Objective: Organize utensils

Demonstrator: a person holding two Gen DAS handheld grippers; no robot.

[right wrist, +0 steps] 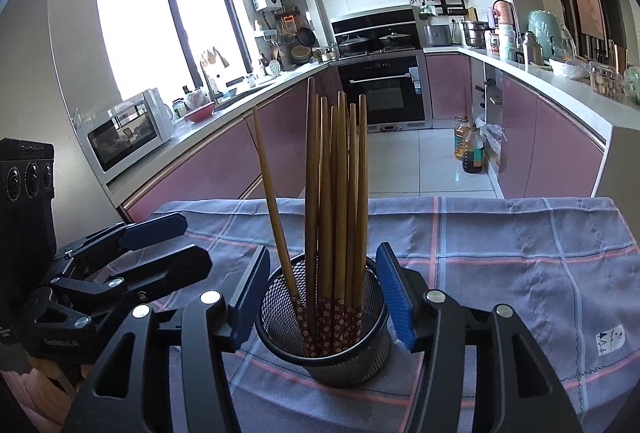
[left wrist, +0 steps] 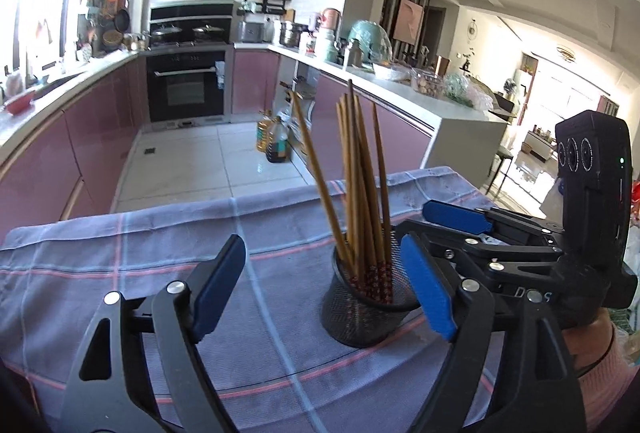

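Note:
A black mesh cup (left wrist: 362, 313) stands on a blue plaid cloth (left wrist: 120, 253) and holds several wooden chopsticks (left wrist: 360, 173) with red patterned ends down. My left gripper (left wrist: 324, 289) is open, with the cup just left of its right pad. My right gripper (right wrist: 324, 297) is open with a pad on either side of the cup (right wrist: 326, 349), close to its rim; the chopsticks (right wrist: 336, 193) stand between the pads. Each gripper shows in the other's view, the right one (left wrist: 460, 233) beside the cup and the left one (right wrist: 160, 249) left of it.
The cloth-covered table ends at a far edge (right wrist: 400, 199) with tiled kitchen floor beyond. Pink cabinets and counters run left (right wrist: 200, 153) and right (right wrist: 560, 105). Oil bottles (right wrist: 470, 145) stand on the floor. An oven (right wrist: 384, 93) is at the back.

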